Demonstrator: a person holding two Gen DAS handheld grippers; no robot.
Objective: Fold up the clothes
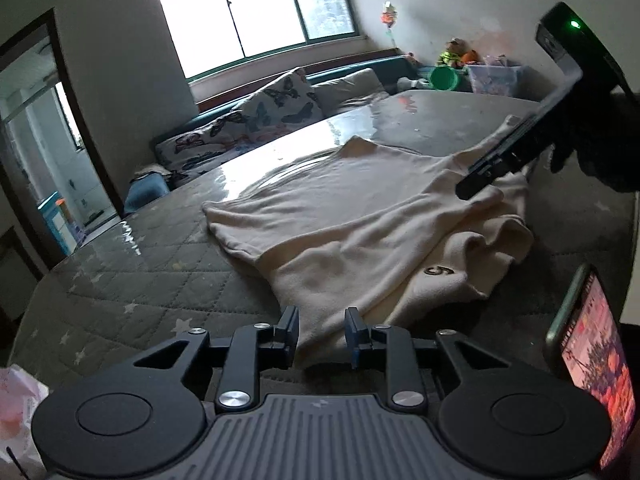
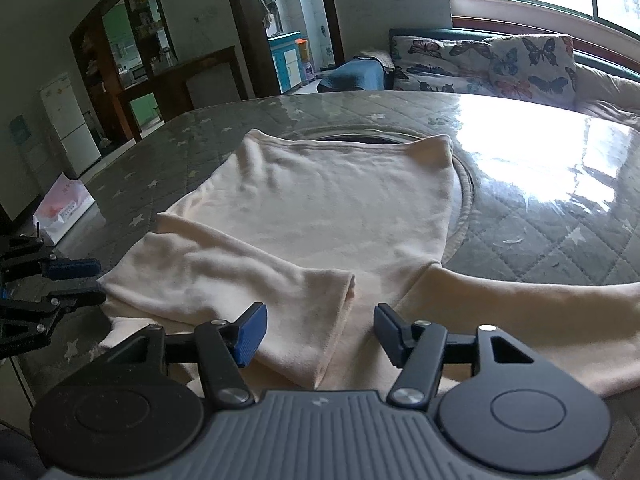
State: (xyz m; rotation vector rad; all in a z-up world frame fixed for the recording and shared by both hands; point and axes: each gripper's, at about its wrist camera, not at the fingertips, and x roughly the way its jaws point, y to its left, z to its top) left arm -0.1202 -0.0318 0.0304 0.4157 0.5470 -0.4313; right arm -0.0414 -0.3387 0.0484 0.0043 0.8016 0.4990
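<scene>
A cream shirt (image 1: pixel 360 208) lies spread on the quilted table (image 1: pixel 140 272), one sleeve folded across its body (image 2: pixel 224 276) and a small "5" mark (image 1: pixel 440 270) near the collar. My left gripper (image 1: pixel 321 334) stands open at the shirt's near edge, with cloth lying loose between the fingers. In the right wrist view the left gripper (image 2: pixel 96 282) sits at the folded sleeve's left corner. My right gripper (image 2: pixel 320 332) is open wide above the sleeve's end, its pads not touching the cloth. From the left it shows side-on as the right gripper (image 1: pixel 480 178) over the shirt's far side.
A phone (image 1: pixel 592 368) with a lit screen stands at the table's right. A white bag (image 2: pixel 64 208) sits near the left edge. Butterfly cushions (image 2: pixel 520 64) line a bench under the window. A green bowl (image 1: pixel 444 78) and plastic box (image 1: pixel 496 78) lie beyond the table.
</scene>
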